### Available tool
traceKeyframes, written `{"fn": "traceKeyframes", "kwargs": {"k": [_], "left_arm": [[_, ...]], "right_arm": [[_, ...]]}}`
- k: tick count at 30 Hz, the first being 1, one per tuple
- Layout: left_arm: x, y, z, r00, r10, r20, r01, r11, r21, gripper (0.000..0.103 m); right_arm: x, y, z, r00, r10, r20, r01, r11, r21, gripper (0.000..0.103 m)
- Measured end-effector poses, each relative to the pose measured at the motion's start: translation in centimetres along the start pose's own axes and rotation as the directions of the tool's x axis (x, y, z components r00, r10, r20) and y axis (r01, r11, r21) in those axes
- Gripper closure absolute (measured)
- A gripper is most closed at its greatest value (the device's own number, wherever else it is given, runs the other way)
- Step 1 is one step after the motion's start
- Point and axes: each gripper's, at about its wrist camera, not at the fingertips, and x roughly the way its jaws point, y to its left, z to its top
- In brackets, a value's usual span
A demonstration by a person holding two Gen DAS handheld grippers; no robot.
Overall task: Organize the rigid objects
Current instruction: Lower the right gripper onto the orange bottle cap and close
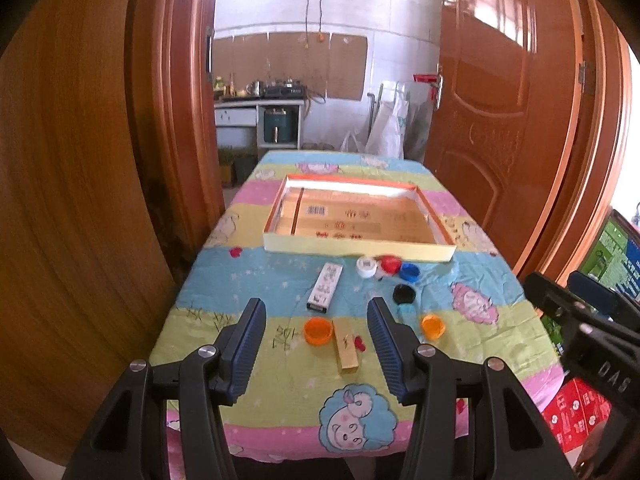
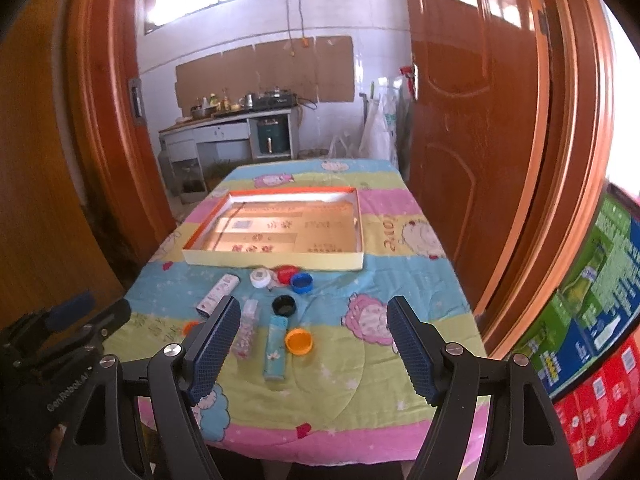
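On the cartoon-print tablecloth lie several bottle caps: white (image 1: pixel 366 267), red (image 1: pixel 390 265), blue (image 1: pixel 410 272), black (image 1: pixel 404 294) and two orange ones (image 1: pixel 318 330) (image 1: pixel 433 326). A long white box (image 1: pixel 325 287) and a narrow tan box (image 1: pixel 347 346) lie among them. A light-blue box (image 2: pixel 275 350) lies beside an orange cap (image 2: pixel 299 341). Behind them stands a shallow empty cardboard tray (image 1: pixel 356 246). My left gripper (image 1: pixel 316 310) hovers open above the orange cap and the tan box. My right gripper (image 2: pixel 313 308) is open over the light-blue box, holding nothing.
Open wooden doors flank the table, one on the left (image 1: pixel 80 200) and one on the right (image 2: pixel 480 160). Stacked green and red cartons (image 2: pixel 592 280) stand off the table's right side. A kitchen counter (image 2: pixel 224 124) lies beyond the far edge.
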Motion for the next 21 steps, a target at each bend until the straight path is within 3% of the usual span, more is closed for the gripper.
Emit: {"fn": "traceKeyframes", "kwargs": {"k": [7,14,21], "left_arm": [[2.9,1.0,-1.7,0.999,-0.011,-0.048,0.011,1.000,0.015,0.050],[5.8,1.1,-3.3,0.991,-0.042,-0.125,0.044,0.999,0.012,0.050],[8.3,1.4,-4.0,0.982,-0.062,-0.178,0.063,0.998,0.003,0.055]], "right_arm": [[3.4,-1.4,-2.1,0.997,0.009,-0.079,-0.007,0.999,0.035,0.026],[5.8,-1.1,-4.0,0.995,-0.005,-0.097,0.002,0.999,-0.034,0.026],[7.8,-1.5,-5.0,0.991,0.024,-0.132,-0.027,0.999,-0.023,0.026]]}}
